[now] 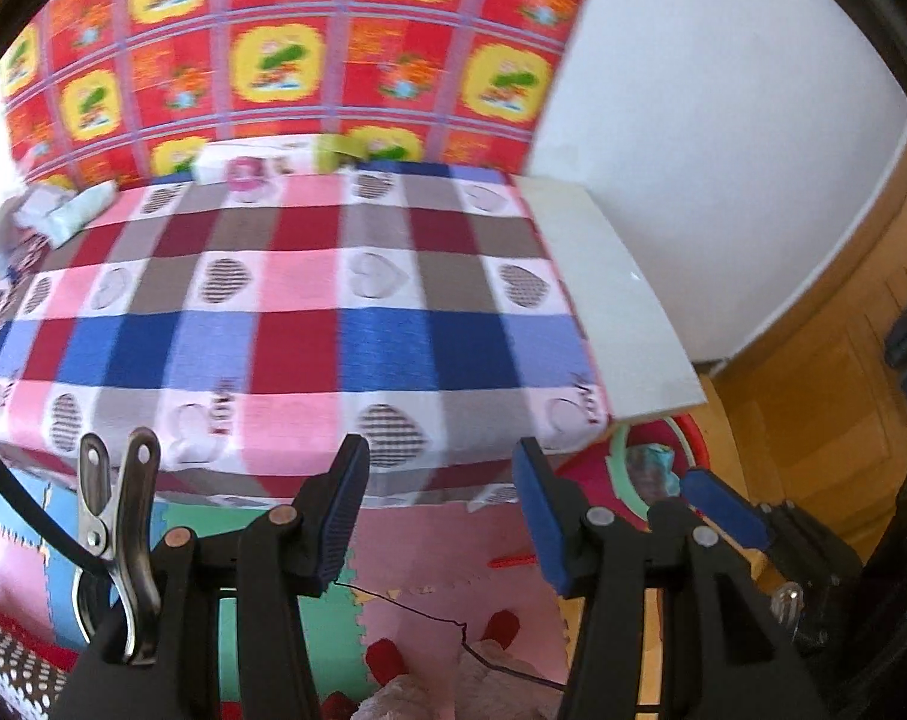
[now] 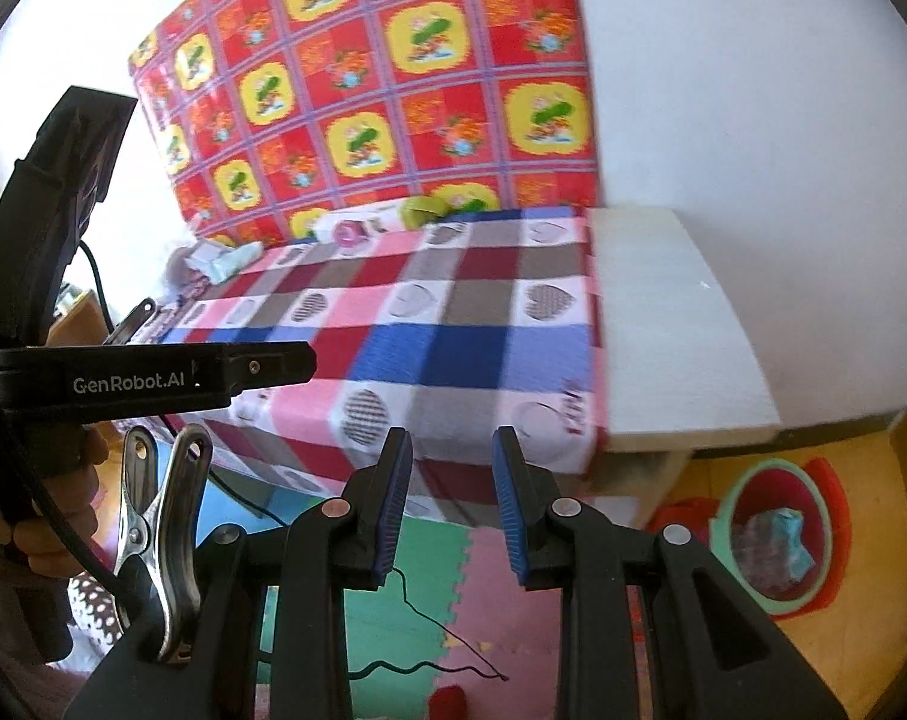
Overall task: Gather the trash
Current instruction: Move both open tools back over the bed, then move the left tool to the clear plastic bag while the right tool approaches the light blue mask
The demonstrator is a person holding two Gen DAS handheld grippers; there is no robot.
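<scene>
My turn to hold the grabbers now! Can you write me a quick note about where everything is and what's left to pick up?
Left gripper: jaws open, nothing in them.
Right gripper: jaws open, nothing in them.
Trash bin: on the floor by the bed's right corner, with crumpled wrappers already inside.
Still on the checkered blanket, at the far end: a pale wrapper on the left, a pink item and a green item by the patterned wall.
Left to do: collect those and bin them.

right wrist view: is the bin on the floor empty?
No. The red bin with the green rim already holds crumpled wrappers, a teal one among them.
</scene>
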